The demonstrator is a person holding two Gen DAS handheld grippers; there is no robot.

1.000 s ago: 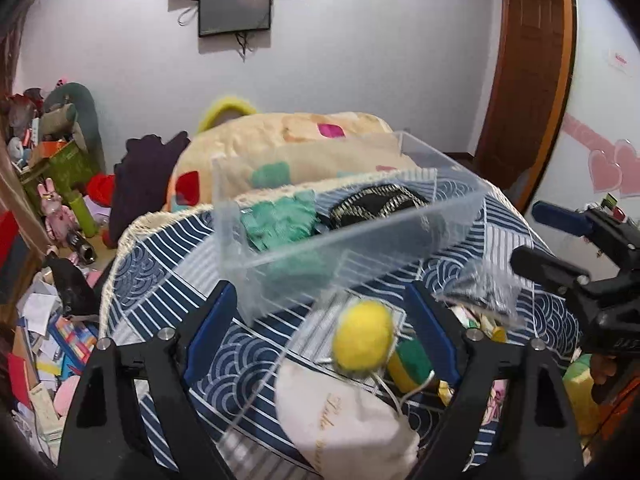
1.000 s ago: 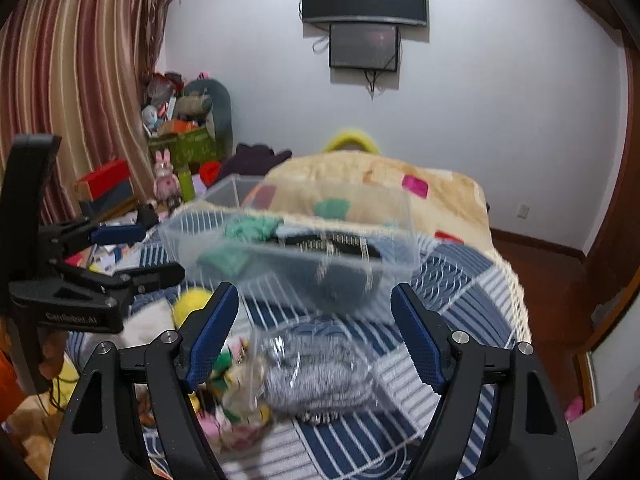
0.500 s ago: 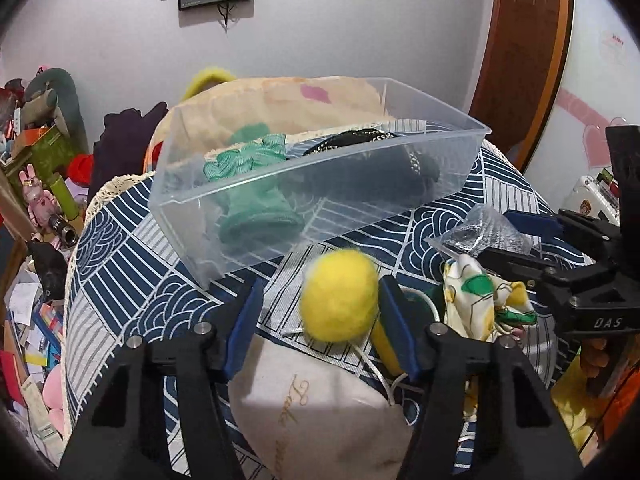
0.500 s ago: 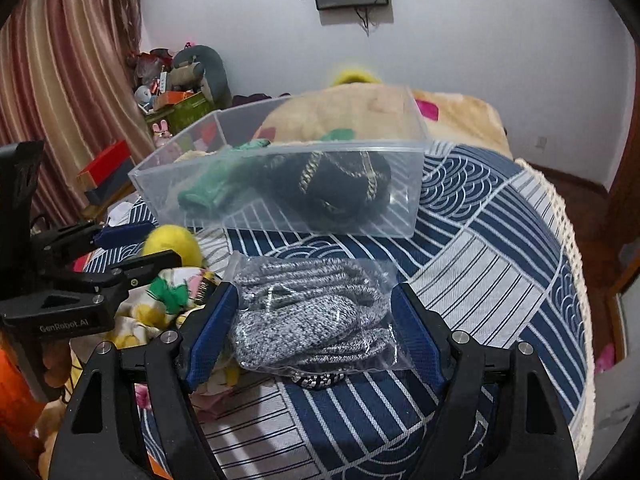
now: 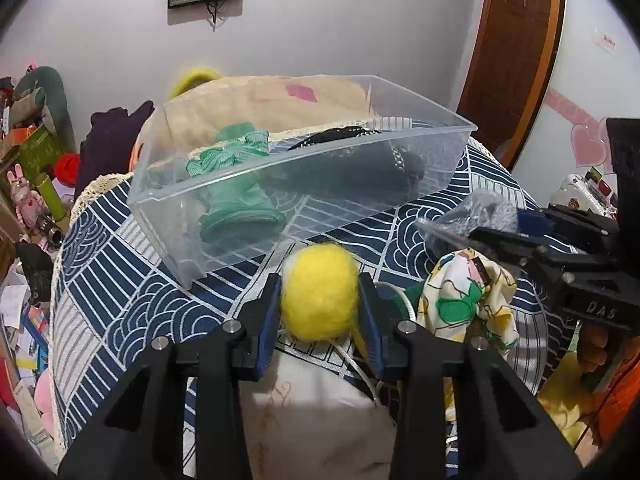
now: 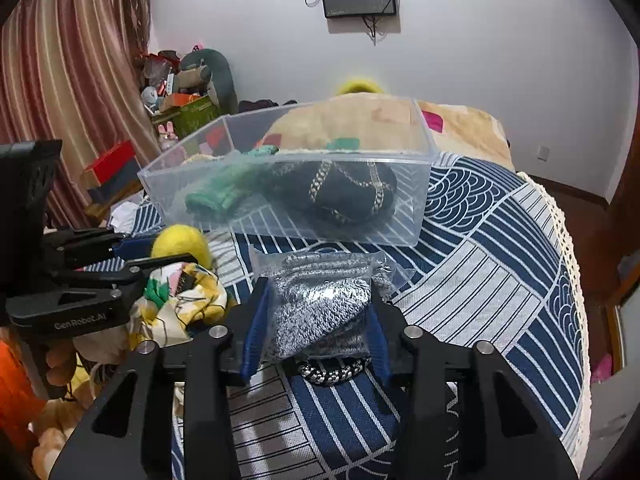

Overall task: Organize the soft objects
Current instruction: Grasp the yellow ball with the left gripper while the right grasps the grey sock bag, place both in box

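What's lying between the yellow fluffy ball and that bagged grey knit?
A crumpled yellow, green and white patterned cloth lies between the yellow fluffy ball and bagged grey knit, in the right wrist view.

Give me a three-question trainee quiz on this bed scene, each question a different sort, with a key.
1. True or false: the left gripper has its jaws pressed on the yellow felt ball.
2. Multiple choice: what do the right gripper jaws squeeze? A) the green knitted item B) the bagged grey knit item C) the floral cloth
3. Fill in: the green knitted item and the black hat with chain trim lie inside the clear plastic ____.

Key: 1 true; 2 B, the bagged grey knit item; 3 bin.
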